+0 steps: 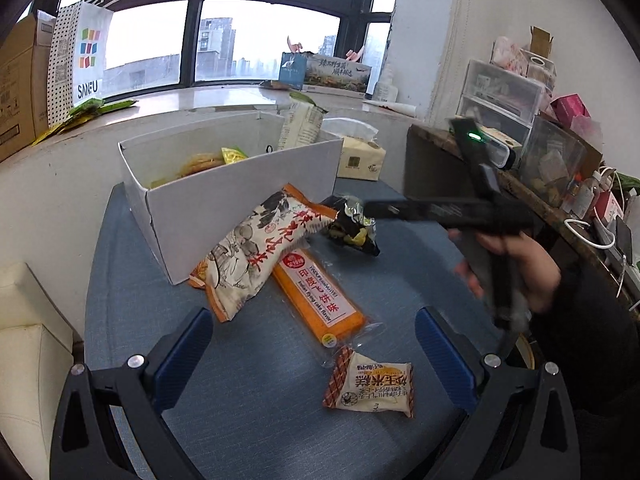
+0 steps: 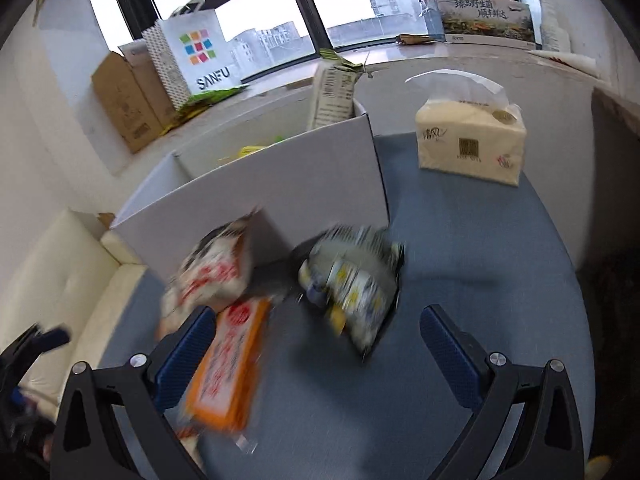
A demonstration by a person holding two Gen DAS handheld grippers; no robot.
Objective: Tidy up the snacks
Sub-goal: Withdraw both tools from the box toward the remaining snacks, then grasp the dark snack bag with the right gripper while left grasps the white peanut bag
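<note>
Blue cloth covers the table (image 1: pixel 260 380), which stands below a window sill and carries a white cardboard box (image 1: pixel 240 196) already holding several snacks. Left tongs (image 1: pixel 314 356) are released, jaws spread wide, hovering empty above the table. Just ahead of them lies a small corn-cake packet (image 1: pixel 370 386); farther ahead lie a long orange cake pack (image 1: pixel 320 296) and, resting on its far end and leaning on the box wall, a white-and-orange noodle bag (image 1: pixel 256 252).

Right tongs (image 2: pixel 316 350) are also released and empty. A dark foil snack bag (image 2: pixel 352 284) sits just ahead of them, close to the box wall; motion blur hides finer detail. In the left view the right tongs' tips appear at or touching this bag.

Step in hand, by judgement: approach to the dark foil bag. Next move calls for advancing the jaws around the bag, clenching, lifting clear of the box wall and releasing inside. Three other packs remain outside.
</note>
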